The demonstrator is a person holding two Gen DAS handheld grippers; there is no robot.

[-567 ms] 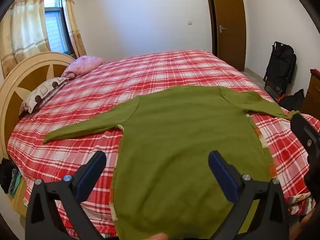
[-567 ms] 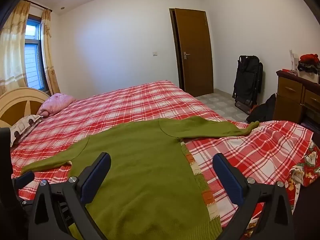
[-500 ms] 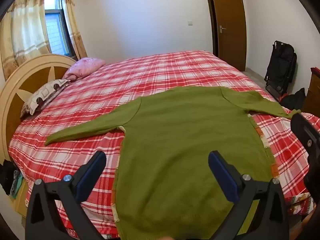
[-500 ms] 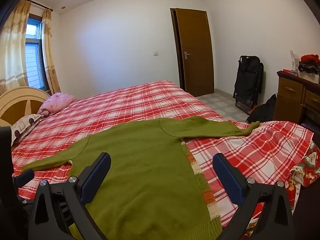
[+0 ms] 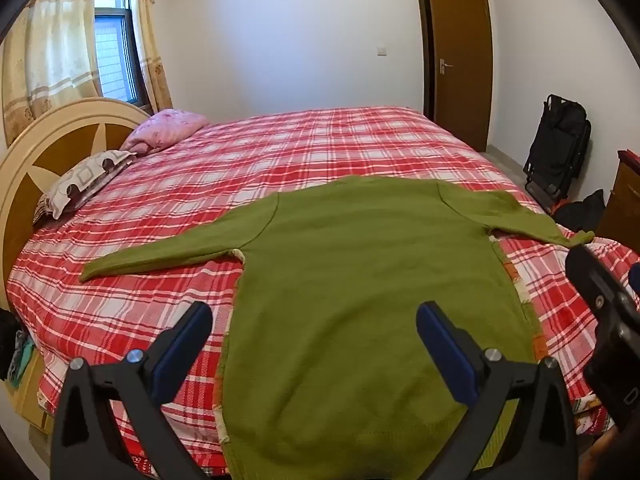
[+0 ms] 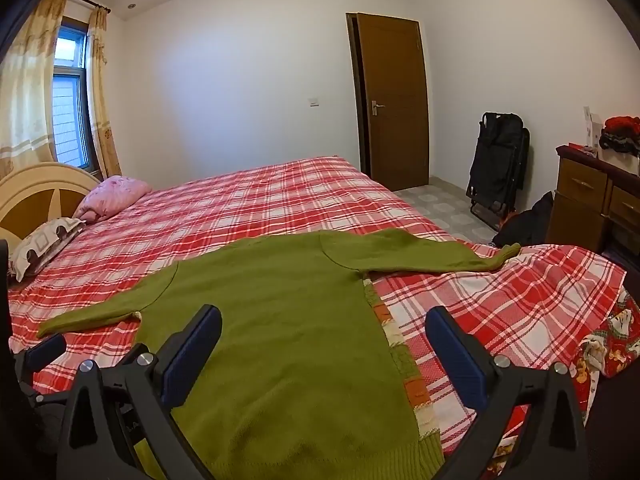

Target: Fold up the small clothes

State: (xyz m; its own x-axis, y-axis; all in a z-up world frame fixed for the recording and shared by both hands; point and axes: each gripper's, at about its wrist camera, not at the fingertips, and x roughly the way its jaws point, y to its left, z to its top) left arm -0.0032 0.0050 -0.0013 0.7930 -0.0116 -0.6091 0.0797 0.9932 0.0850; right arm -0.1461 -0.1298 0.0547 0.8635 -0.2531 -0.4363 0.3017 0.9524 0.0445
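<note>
A green knit sweater (image 5: 360,280) lies flat on the red plaid bed (image 5: 300,152), both sleeves spread sideways, hem toward me; it also shows in the right wrist view (image 6: 272,320). A patterned striped edge peeks out along its right side (image 6: 404,364). My left gripper (image 5: 314,340) is open and empty, held above the hem's left half. My right gripper (image 6: 324,344) is open and empty, above the hem's right half. The right gripper's body shows at the right edge of the left wrist view (image 5: 604,312).
Two pillows (image 5: 84,176) lie by the wooden headboard (image 5: 36,160) at the left. A brown door (image 6: 392,104), a folded black chair (image 6: 496,168) and a wooden dresser (image 6: 592,200) stand on the right. A floral cloth (image 6: 612,344) hangs off the bed's right corner.
Both views shift very slightly; the grippers stay open above the sweater's hem. The sweater has not moved.
</note>
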